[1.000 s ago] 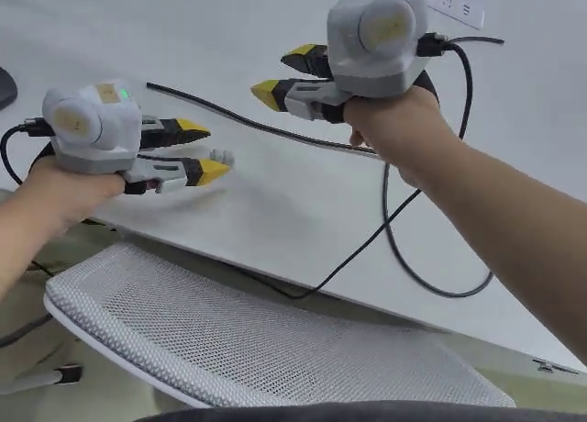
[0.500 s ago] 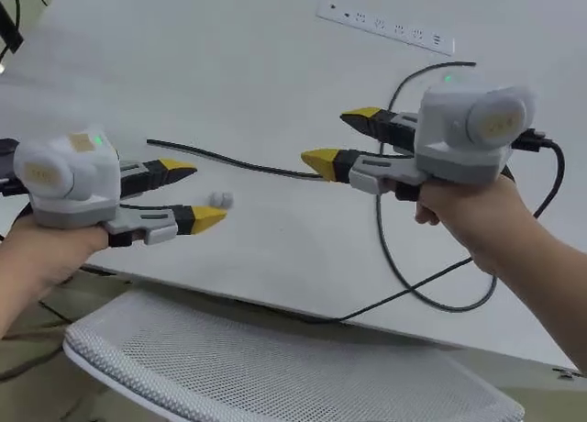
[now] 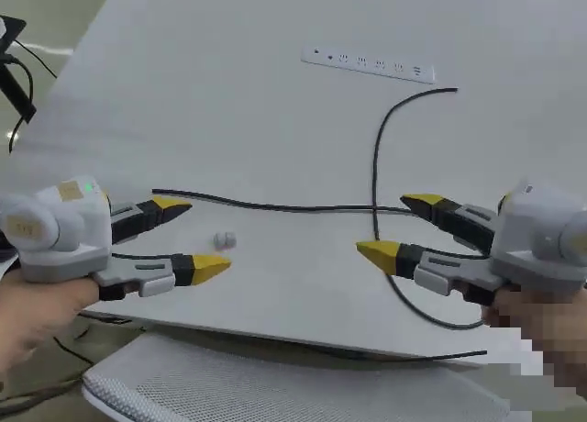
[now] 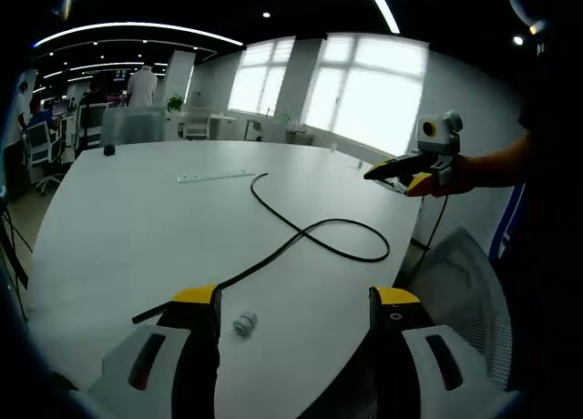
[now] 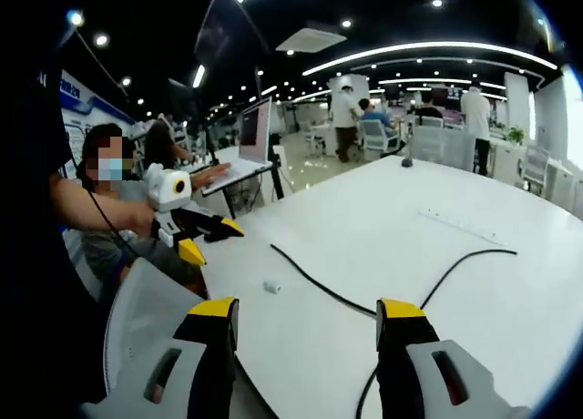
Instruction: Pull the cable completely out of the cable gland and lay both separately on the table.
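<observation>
A small grey cable gland [image 3: 224, 240] lies on the white table [image 3: 275, 147], apart from the black cable [image 3: 275, 205] that runs behind it. My left gripper [image 3: 188, 238] hovers open just left of the gland, nothing between its jaws. In the left gripper view the gland [image 4: 243, 323] lies between the yellow-tipped jaws, the cable [image 4: 301, 234] beyond it. My right gripper [image 3: 404, 229] is open too, held over the cable's curve near the table's front edge. The right gripper view has the gland [image 5: 271, 286] and cable [image 5: 337, 293] ahead of it.
A white power strip [image 3: 370, 64] lies at the back of the table. The cable loops toward the front edge [image 3: 431, 316]. A mesh chair seat [image 3: 257, 385] sits below the table's front. People sit at desks in the distance.
My right gripper has dropped down and to the right, away from the cable's middle. The left gripper stays near the gland. The head camera has tilted up.
</observation>
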`<action>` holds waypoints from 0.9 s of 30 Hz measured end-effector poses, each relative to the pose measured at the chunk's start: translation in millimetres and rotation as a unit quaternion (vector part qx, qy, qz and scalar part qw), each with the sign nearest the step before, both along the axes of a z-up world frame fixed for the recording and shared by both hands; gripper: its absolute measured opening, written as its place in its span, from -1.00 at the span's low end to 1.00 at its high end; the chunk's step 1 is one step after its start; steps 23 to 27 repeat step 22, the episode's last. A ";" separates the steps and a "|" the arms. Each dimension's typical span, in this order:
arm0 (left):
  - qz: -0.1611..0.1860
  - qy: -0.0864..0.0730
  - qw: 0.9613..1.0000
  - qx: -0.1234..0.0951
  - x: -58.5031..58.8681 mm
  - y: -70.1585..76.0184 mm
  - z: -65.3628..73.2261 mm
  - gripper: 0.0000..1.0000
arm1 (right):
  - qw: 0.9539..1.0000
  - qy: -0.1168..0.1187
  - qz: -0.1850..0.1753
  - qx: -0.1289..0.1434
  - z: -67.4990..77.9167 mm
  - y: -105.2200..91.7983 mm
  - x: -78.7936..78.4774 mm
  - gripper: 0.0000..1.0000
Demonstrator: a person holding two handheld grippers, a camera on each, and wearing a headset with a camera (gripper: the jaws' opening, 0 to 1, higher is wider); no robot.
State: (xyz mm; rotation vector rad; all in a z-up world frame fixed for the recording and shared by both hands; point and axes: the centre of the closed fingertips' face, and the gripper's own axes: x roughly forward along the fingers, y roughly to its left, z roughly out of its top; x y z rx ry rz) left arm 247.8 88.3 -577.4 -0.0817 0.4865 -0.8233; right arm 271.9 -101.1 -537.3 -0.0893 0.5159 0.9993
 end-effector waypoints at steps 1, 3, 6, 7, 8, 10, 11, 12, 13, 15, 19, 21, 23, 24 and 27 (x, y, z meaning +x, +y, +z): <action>-0.002 -0.001 1.000 0.000 -1.4 -0.7 2.1 0.36 | 1.000 -0.001 -0.001 0.002 -0.7 -2.6 -2.8 0.25; -0.006 -0.004 1.000 0.001 -4.9 -2.2 6.8 0.41 | 1.000 0.000 -0.004 0.006 -3.4 -7.2 -9.7 0.32; -0.014 -0.004 1.000 0.005 -11.0 -4.7 9.8 0.51 | 1.000 0.005 -0.001 0.010 -7.7 -11.6 -19.0 0.40; -0.016 -0.006 1.000 0.013 -13.4 -4.7 9.4 0.53 | 1.000 0.005 -0.001 0.010 -8.7 -13.2 -21.0 0.43; -0.016 -0.006 1.000 0.015 -14.6 -4.6 9.6 0.55 | 1.000 0.007 -0.001 0.011 -10.2 -15.1 -23.0 0.45; -0.013 -0.005 1.000 0.015 -16.3 -3.9 10.3 0.57 | 1.000 0.010 0.002 0.011 -12.8 -18.8 -25.8 0.51; -0.009 -0.005 1.000 0.013 -17.1 -3.3 11.0 0.60 | 1.000 0.009 0.002 0.010 -13.1 -19.9 -26.9 0.53; -0.006 -0.006 1.000 0.012 -17.5 -3.1 11.3 0.63 | 1.000 0.008 0.003 0.009 -13.2 -20.9 -27.8 0.57; -0.003 -0.005 1.000 0.013 -18.0 -2.7 10.9 0.66 | 1.000 0.010 0.003 0.009 -14.0 -21.8 -28.6 0.60; -0.001 -0.002 1.000 0.017 -19.3 -2.4 9.9 0.73 | 1.000 0.011 0.004 0.006 -17.1 -25.0 -28.7 0.66; 0.005 0.004 1.000 0.020 -20.4 -0.6 8.8 0.87 | 1.000 0.015 0.017 0.002 -21.8 -22.6 -34.7 0.86; 0.006 0.005 1.000 0.022 -20.7 0.7 8.7 0.88 | 1.000 0.016 0.024 -0.005 -24.3 -21.8 -38.0 0.91; 0.006 0.005 1.000 0.021 -21.0 1.0 8.7 0.90 | 0.999 0.017 0.027 -0.004 -23.9 -20.4 -40.3 0.94; 0.006 0.005 1.000 0.021 -21.0 1.0 8.7 0.90 | 0.999 0.017 0.027 -0.004 -23.9 -20.4 -40.3 0.94; 0.006 0.005 1.000 0.021 -21.0 1.0 8.7 0.90 | 0.999 0.017 0.027 -0.004 -23.9 -20.4 -40.3 0.94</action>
